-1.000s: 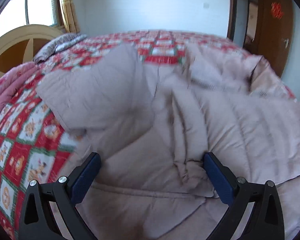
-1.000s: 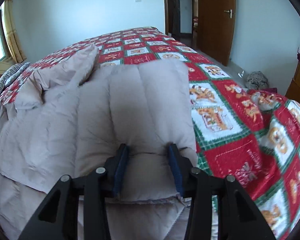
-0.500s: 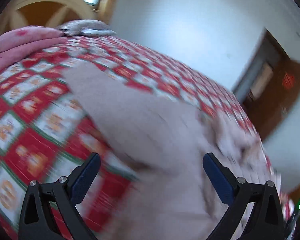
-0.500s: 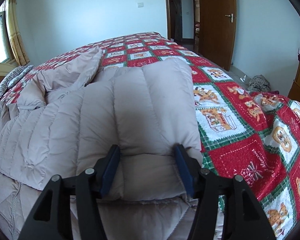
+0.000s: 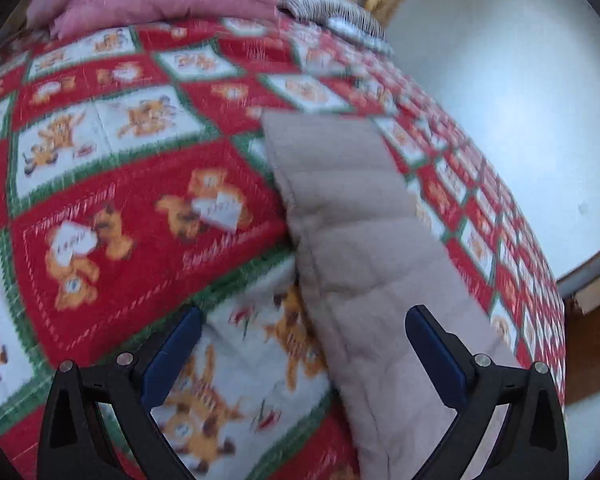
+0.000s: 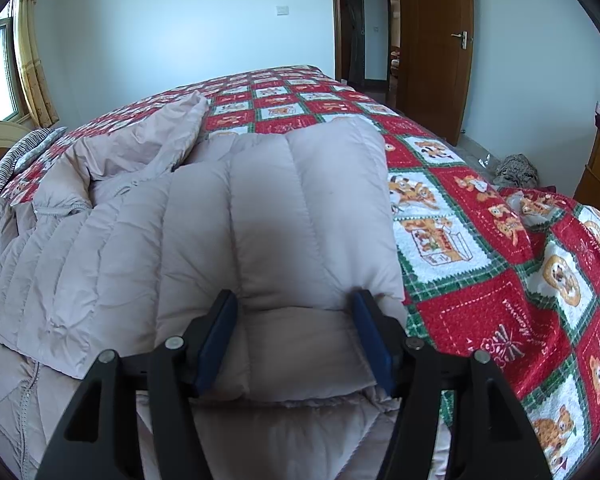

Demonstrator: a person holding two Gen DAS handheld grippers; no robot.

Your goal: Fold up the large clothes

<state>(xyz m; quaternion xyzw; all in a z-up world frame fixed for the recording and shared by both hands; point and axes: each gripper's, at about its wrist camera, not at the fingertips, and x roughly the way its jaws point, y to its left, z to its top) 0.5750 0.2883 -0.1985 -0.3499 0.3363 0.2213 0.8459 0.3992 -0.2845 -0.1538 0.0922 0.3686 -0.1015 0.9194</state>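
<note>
The right tool (image 6: 294,338) sits low over the folded sleeve end of the pale beige quilted down coat (image 6: 204,248), its blue-padded jaws having just been opening; the cuff lies between them, but the pads look eased off the fabric rather than pinching it. The left tool (image 5: 302,356) is spread wide and holds nothing — under it a long beige quilted sleeve (image 5: 352,232) stretches away across the red, white and green bear-patterned bedspread (image 5: 140,208) (this view is badly smeared, so its edges are hard to read).

The coat lies on the bed, spread over the side toward the window, with the right sleeve folded across the body and the hood bunched toward the far end.

The main risk, as I judge it, is the puffy filling: the folded sleeve may spring back off the body once the right tool lifts away, undoing the fold. If a pad catches the cuff on the way out, it could drag the sleeve with it. On the left, the sleeve lies under the right-hand side of the gap rather than its middle — a hasty closing could pinch only one edge, or catch the bedspread beneath and pull it up with the sleeve. Slippery shell fabric may also slide from a shallow grip.
</note>
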